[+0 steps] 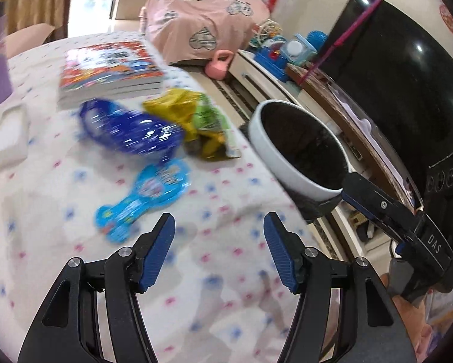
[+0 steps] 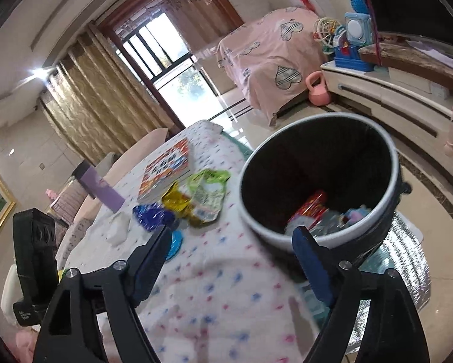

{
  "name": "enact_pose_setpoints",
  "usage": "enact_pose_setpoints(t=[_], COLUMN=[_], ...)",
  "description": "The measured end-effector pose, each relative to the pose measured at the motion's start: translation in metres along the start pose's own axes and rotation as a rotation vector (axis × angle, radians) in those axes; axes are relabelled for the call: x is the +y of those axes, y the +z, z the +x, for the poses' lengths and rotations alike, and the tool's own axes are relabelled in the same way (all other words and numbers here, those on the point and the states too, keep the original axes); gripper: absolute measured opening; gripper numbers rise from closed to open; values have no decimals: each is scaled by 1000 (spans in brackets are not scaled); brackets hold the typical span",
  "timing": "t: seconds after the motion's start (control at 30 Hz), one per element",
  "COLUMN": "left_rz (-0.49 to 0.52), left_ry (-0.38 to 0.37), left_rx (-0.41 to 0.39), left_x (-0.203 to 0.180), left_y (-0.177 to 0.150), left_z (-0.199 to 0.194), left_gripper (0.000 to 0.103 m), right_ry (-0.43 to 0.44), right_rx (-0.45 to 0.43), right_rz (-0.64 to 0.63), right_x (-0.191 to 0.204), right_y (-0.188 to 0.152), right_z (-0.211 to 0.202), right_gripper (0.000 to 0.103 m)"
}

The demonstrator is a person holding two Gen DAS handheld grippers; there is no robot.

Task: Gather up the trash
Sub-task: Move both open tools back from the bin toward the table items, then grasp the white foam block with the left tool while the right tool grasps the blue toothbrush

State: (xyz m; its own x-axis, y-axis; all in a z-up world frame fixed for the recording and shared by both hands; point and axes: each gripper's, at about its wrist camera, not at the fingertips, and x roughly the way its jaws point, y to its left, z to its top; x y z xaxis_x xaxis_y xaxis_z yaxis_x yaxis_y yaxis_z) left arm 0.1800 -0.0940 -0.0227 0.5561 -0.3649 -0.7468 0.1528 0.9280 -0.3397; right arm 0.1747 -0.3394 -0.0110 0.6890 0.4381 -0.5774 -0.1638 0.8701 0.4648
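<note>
Each hand-held gripper (image 1: 219, 251) has black angular arms, silver pivot screws (image 1: 75, 262) and ribbed blue pads (image 1: 158, 251).

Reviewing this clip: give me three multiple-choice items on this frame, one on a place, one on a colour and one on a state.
1. Where is the white bin?
A. In the middle of the table
B. Off the table's edge, beside it
C. On the stack of books

2. What colour is the wrapper lying nearest the left gripper?
A. Light blue
B. Red
C. Black

3. How is the left gripper?
A. Shut on a wrapper
B. Shut on the bin's rim
C. Open, holding nothing

Answers:
1 B: the white bin sits past the edge of the table, not on its cloth.
2 A: the light blue wrapper lies just ahead of the left gripper; the dark blue, yellow and green ones lie farther off.
3 C: its two fingers stand well apart, with only cloth between them.
</note>
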Motion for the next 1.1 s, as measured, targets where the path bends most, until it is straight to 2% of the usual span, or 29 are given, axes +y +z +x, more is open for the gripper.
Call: enact_pose_setpoints(t=[0.5,0.77,1.1], left_rz=[-132,-165,-226], left_ry=[61,99,187], left_rx=[-17,-30,-57], left_x=[71,96,135], left_y=[-22,-23,-11], left_z=[-25,-31,-39], left_gripper=[62,62,64], right_ry=[40,56,80], right_rx=[69,97,140], right_rz=[-72,-99,-125], right_x=[54,70,90], right_y=[-32,-38,-41], right_z=[26,38,66], right_gripper=[84,84,84])
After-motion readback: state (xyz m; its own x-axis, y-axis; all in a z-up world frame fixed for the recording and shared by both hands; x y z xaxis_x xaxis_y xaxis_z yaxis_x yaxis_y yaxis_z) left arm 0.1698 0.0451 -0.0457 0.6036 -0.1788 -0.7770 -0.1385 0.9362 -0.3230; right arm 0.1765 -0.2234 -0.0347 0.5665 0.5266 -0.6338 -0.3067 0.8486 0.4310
